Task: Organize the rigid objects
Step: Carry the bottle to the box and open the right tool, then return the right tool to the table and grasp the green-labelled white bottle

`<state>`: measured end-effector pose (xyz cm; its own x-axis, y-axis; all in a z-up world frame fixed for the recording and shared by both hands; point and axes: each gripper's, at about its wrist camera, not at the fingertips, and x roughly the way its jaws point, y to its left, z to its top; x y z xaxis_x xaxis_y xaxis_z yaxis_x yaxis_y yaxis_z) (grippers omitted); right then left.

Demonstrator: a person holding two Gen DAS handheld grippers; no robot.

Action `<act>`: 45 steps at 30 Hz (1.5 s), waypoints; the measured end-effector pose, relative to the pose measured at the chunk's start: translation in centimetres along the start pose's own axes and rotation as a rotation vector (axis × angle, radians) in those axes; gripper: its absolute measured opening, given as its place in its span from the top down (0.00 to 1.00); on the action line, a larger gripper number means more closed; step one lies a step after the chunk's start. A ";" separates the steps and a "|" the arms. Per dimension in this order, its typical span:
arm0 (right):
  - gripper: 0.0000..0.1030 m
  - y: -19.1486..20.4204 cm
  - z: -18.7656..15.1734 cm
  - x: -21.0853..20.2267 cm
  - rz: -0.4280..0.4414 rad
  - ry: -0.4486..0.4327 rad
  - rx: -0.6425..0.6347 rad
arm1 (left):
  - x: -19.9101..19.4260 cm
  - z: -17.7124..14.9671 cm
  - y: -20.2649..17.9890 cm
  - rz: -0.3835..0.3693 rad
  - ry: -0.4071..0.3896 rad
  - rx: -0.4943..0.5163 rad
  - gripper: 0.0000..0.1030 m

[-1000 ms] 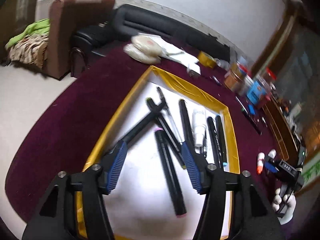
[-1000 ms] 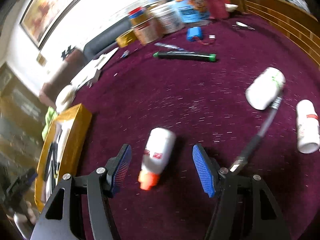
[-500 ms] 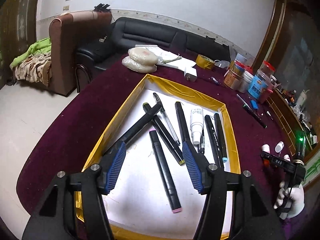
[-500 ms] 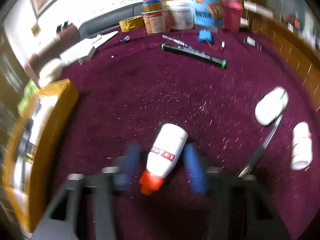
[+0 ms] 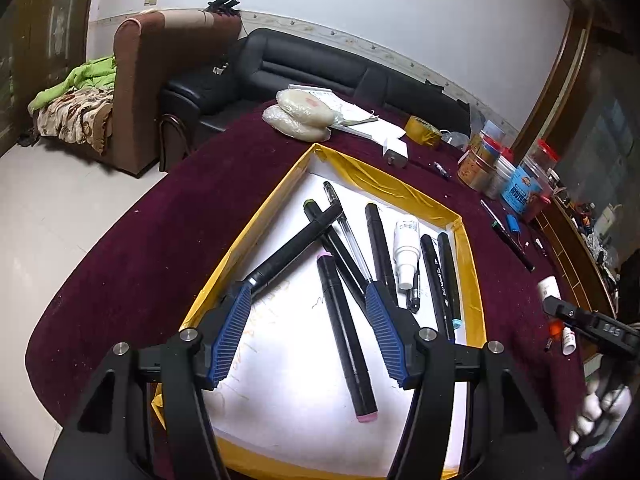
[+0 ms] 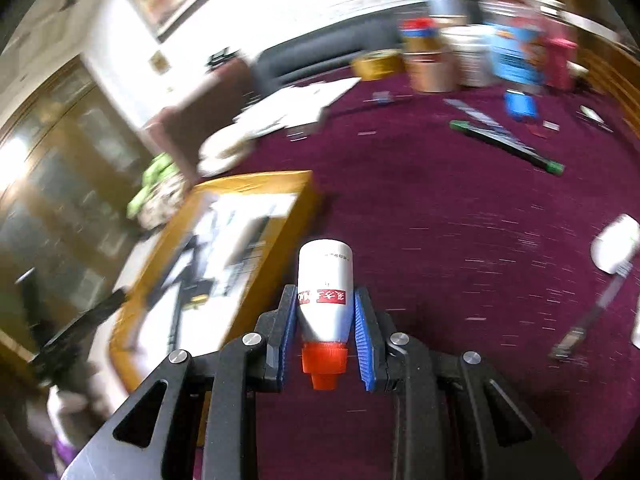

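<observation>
My right gripper (image 6: 325, 300) is shut on a white bottle with an orange cap (image 6: 325, 280) and holds it above the maroon cloth, just right of the yellow-rimmed tray (image 6: 276, 240). My left gripper (image 5: 308, 296) is open and empty above the tray (image 5: 276, 196), which holds several black markers (image 5: 346, 328), a pen and a small white bottle (image 5: 406, 244). The right gripper with its bottle also shows at the right edge of the left wrist view (image 5: 568, 328).
On the cloth lie a green-capped marker (image 6: 508, 144), another white bottle (image 6: 614, 244) and a black pen (image 6: 592, 316). Jars and tubs (image 5: 504, 176) stand at the back, with tape (image 5: 422, 136), papers and a bagged bundle (image 5: 300, 116). A sofa stands behind the table.
My right gripper closed on the orange-capped bottle, lifted it and swung left toward the tray. My left gripper stayed open over the tray and pulled back a little.
</observation>
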<state>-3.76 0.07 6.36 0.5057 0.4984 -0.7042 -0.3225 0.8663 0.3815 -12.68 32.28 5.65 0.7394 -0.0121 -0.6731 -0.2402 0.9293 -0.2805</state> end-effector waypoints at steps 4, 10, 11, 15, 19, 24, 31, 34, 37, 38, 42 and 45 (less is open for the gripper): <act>0.77 5.8 -0.5 3.1 0.066 0.086 -0.122 | -0.1 -0.3 -0.1 0.068 -0.015 0.045 0.43; 0.77 12.0 -2.6 8.7 0.024 0.197 -0.292 | 0.0 -0.4 0.2 0.130 -0.007 0.078 0.43; 0.77 12.6 -3.1 9.4 0.015 0.207 -0.313 | 0.1 -0.4 0.3 0.131 -0.004 0.078 0.43; 0.77 13.8 -4.0 11.7 -0.026 0.235 -0.355 | 0.1 -0.5 0.6 0.147 0.001 0.082 0.43; 0.76 14.4 -4.1 12.4 -0.078 0.221 -0.374 | -0.1 -0.5 0.6 0.180 -0.012 0.098 0.42; 0.61 14.5 -4.3 11.6 -0.068 0.193 -0.378 | -0.3 -0.5 0.3 0.211 -0.027 0.119 0.38; 0.60 13.7 -3.7 9.4 -0.053 0.127 -0.351 | -0.7 -0.6 -0.8 0.231 -0.037 0.156 0.38; 0.59 12.5 -3.4 8.4 -0.054 0.106 -0.323 | -0.8 -0.7 -1.3 0.236 -0.038 0.171 0.38; 0.59 11.1 -3.0 7.4 -0.017 0.089 -0.289 | -1.1 -0.8 -2.0 0.239 -0.040 0.187 0.38; 0.56 10.7 -2.8 6.9 -0.013 0.080 -0.278 | -1.1 -0.8 -2.2 0.239 -0.041 0.192 0.38; 0.53 8.4 -2.2 5.0 -0.056 0.029 -0.239 | -1.3 -1.0 -3.6 0.243 -0.044 0.220 0.38; 0.53 5.6 -1.7 3.4 -0.057 0.001 -0.175 | -1.3 -1.1 -4.6 0.243 -0.039 0.243 0.38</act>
<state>-5.16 6.61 5.10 0.5261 0.4489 -0.7223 -0.4276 0.8738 0.2316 -13.19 27.59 7.03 0.7037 0.2304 -0.6721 -0.2587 0.9641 0.0597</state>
